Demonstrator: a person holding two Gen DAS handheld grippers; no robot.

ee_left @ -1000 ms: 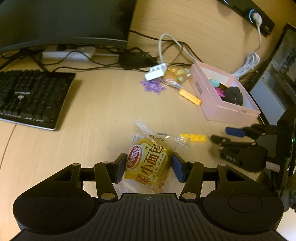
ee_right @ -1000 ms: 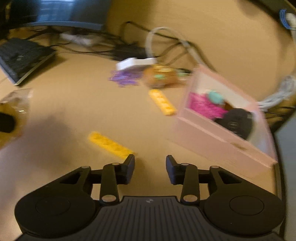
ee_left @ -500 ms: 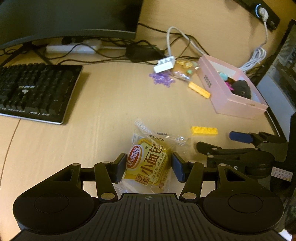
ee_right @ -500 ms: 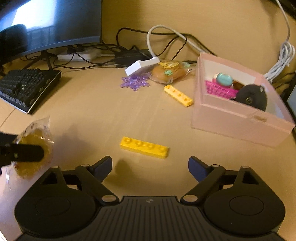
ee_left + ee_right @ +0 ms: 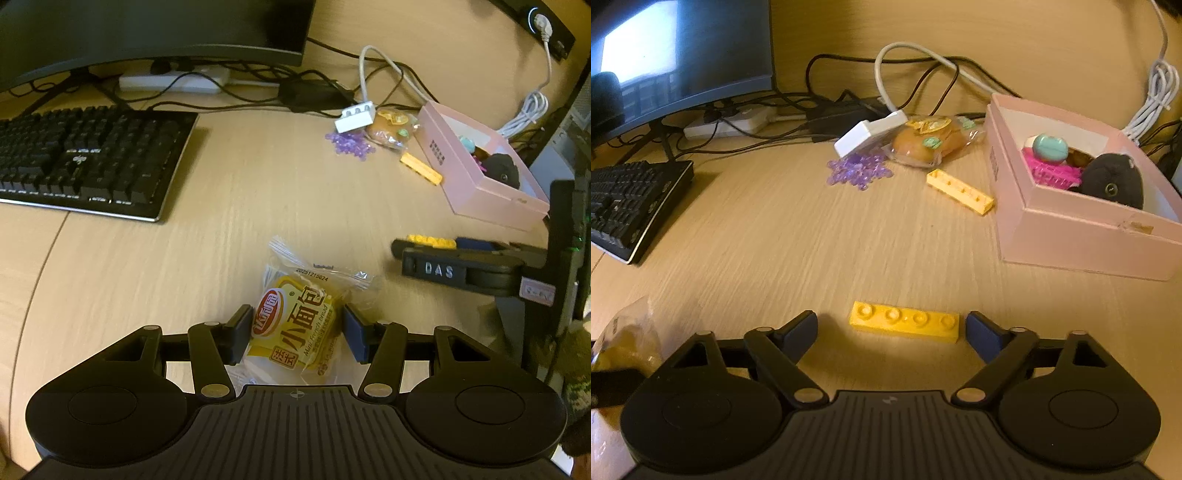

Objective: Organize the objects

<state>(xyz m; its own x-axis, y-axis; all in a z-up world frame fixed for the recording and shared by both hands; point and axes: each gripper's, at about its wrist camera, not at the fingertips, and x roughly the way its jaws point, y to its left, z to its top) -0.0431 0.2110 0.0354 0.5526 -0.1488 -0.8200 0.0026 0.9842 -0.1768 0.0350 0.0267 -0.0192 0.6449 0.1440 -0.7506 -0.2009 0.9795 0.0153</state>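
probably light and stiff, the yellow brick lies flat on the desk between the closing, not yet touching pads of the right gripper, best taken at its short ends, while the left gripper pinches the soft bread packet.
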